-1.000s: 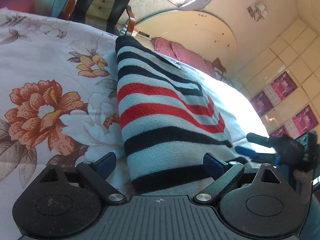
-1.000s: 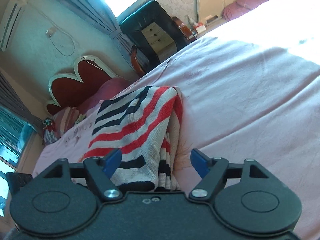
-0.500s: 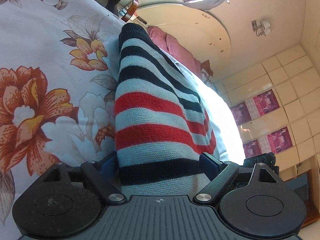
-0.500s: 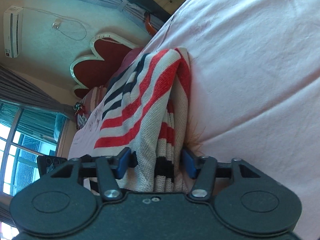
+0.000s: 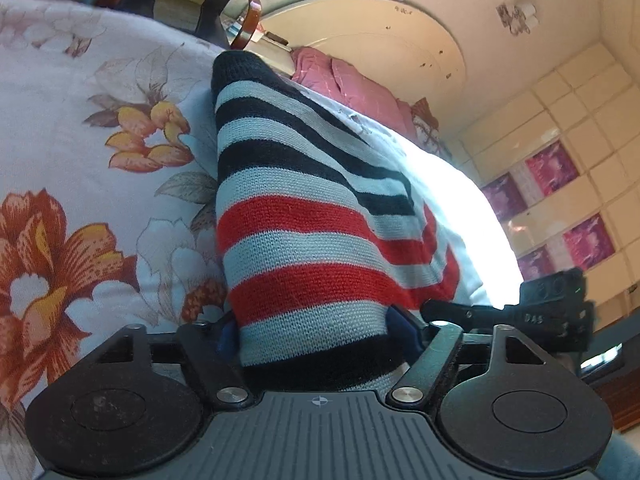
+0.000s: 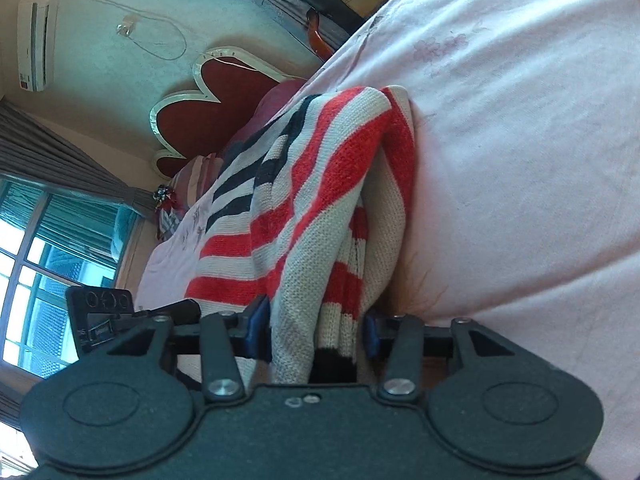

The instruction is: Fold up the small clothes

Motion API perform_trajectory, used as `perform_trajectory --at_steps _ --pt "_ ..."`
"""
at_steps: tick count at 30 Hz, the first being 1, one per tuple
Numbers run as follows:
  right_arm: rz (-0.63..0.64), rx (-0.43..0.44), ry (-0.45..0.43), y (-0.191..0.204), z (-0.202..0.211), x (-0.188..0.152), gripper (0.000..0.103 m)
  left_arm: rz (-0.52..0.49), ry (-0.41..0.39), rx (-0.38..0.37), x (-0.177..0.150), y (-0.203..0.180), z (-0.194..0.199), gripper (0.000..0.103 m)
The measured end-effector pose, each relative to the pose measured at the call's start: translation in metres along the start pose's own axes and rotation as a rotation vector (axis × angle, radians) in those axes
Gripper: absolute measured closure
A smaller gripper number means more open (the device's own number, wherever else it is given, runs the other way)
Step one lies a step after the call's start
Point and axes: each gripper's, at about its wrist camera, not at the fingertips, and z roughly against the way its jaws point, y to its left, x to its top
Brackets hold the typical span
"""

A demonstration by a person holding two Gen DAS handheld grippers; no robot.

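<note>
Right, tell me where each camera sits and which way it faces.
Left wrist: on the left tongs, looking forward and down along the striped knit garment on the floral bedsheet; its own fingers clamp the near end, and the right tongs show at right.
Right wrist: on the right tongs, facing the same garment's bunched edge on the pink sheet, pads pressing it; the left tongs show at left.
Shared: the garment, the bed, each other's tongs.

You are finding open bed sheet (image 6: 520,152) right of the striped sweater (image 6: 320,184), while the headboard (image 5: 380,40) and pink pillows (image 5: 340,84) are blocking beyond.
</note>
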Motion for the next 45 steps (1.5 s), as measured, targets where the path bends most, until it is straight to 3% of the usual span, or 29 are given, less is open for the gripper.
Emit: perform_trajectory --at_steps 3,6,14,24,35,41,45 --pt "0.087 -0.105 -0.021 0.021 -0.001 -0.006 0.064 -0.039 -0.004 0.035 0.000 -0.012 0.000 0.043" --pt "0.193 -0.190 -0.054 0.044 0.000 -0.016 0.067 -0.060 -0.037 0.024 -0.001 -0.020 0.009 0.054" --pt "0.314 -0.213 -0.101 0.089 0.020 -0.037 0.069 -0.131 -0.070 -0.002 -0.001 -0.058 0.042 0.057" --pt "0.385 -0.221 -0.139 0.151 0.031 -0.061 0.069 -0.175 -0.127 0.003 -0.023 -0.075 0.121 0.057" --pt "0.435 -0.184 -0.109 0.214 -0.011 -0.105 0.069 -0.163 -0.163 0.077 -0.070 -0.040 0.215 0.056" --pt "0.460 -0.161 -0.081 0.242 -0.043 -0.130 0.069 -0.130 -0.176 0.122 -0.091 -0.004 0.248 0.056" --pt "0.464 -0.169 -0.080 0.252 -0.077 -0.144 0.069 -0.098 -0.159 0.149 -0.094 0.040 0.255 0.056"
